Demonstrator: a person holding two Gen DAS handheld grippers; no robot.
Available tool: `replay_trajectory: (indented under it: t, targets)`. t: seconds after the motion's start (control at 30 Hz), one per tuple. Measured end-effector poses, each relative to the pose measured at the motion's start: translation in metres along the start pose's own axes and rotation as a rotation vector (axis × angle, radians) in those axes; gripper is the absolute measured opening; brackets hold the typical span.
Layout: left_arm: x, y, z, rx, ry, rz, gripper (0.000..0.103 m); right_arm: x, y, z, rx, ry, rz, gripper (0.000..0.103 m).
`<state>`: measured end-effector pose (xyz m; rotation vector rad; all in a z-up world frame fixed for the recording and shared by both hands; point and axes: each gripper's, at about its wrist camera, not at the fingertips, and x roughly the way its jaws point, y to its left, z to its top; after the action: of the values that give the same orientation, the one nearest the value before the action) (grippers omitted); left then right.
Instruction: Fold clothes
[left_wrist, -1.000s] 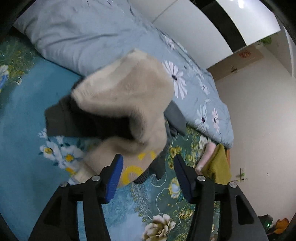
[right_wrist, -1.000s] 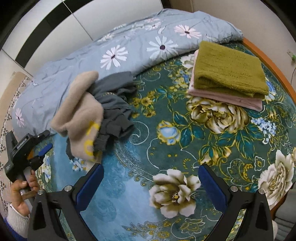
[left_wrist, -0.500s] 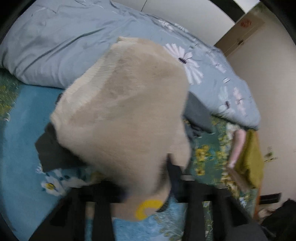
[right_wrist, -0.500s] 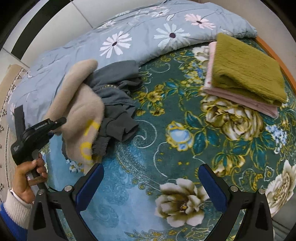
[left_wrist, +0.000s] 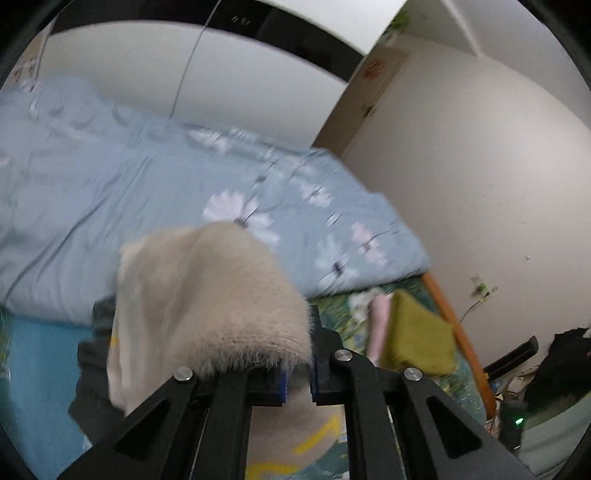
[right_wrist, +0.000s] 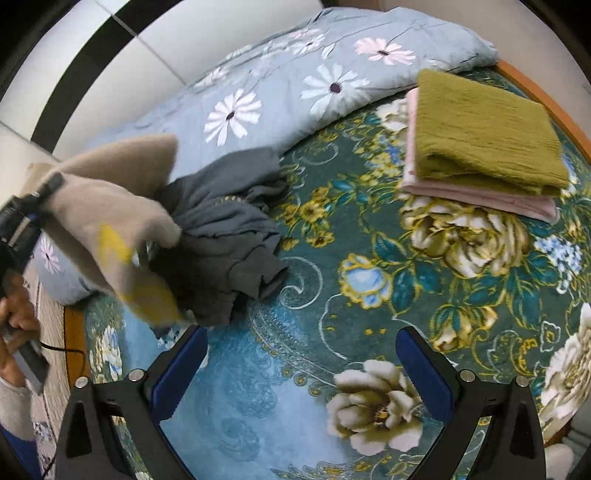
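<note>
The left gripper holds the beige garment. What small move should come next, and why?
Probably keep lifting the beige garment clear of the grey garment. The left gripper is shut on its fuzzy edge, but its lower part hangs against the grey pile; the right gripper hovers open.

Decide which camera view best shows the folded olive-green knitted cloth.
The right wrist view: the folded olive-green knitted cloth appears whole and sharp, stacked on a folded pink cloth. The left wrist view shows it only small, blurred and edge-on.
</note>
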<state>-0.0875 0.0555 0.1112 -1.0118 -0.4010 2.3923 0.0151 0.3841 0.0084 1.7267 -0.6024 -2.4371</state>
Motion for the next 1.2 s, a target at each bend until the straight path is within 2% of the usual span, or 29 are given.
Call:
replay_trajectory:
  t: [0.17, 0.33, 0.4, 0.47, 0.57, 0.67, 0.8, 0.87, 0.97, 1.07, 1.13, 1.2]
  targets:
    - [-0.031, -0.069, 0.024, 0.077, -0.077, -0.128, 0.008, -0.036, -0.04, -0.009, 0.081, -0.069, -0.008, 0.103]
    - [-0.066, -0.151, 0.041, 0.127, -0.145, -0.323, 0.008, -0.076, -0.076, -0.017, 0.15, -0.142, -0.045, 0.103]
    - [-0.084, -0.17, 0.044, 0.096, -0.177, -0.414, 0.008, -0.092, -0.089, -0.023, 0.184, -0.176, -0.061, 0.103]
    - [-0.102, -0.173, 0.044, 0.023, -0.211, -0.487, 0.008, -0.105, -0.1, -0.029, 0.215, -0.204, -0.074, 0.103]
    - [-0.122, -0.141, 0.029, -0.148, -0.232, -0.538, 0.009, -0.117, -0.111, -0.04, 0.252, -0.221, -0.097, 0.103]
    - [-0.126, -0.089, -0.009, -0.273, -0.154, -0.446, 0.009, -0.12, -0.118, -0.056, 0.279, -0.207, -0.12, 0.103]
    - [-0.114, 0.004, -0.096, -0.474, 0.042, -0.247, 0.009, -0.111, -0.114, -0.078, 0.268, -0.155, -0.143, 0.103]
    - [-0.103, 0.048, -0.146, -0.511, 0.175, -0.056, 0.009, -0.105, -0.107, -0.087, 0.254, -0.126, -0.147, 0.103]
    - [-0.097, 0.11, -0.219, -0.691, 0.311, 0.106, 0.008, -0.102, -0.082, -0.093, 0.183, -0.105, -0.139, 0.103]
    - [-0.119, 0.148, -0.265, -0.797, 0.316, 0.192, 0.008, -0.101, -0.052, -0.093, 0.102, -0.1, -0.13, 0.103]
    - [-0.141, 0.163, -0.276, -0.816, 0.294, 0.202, 0.008, -0.101, -0.035, -0.093, 0.062, -0.098, -0.121, 0.103]
    - [-0.144, 0.175, -0.266, -0.819, 0.277, 0.207, 0.008, -0.1, -0.018, -0.094, 0.034, -0.095, -0.105, 0.103]
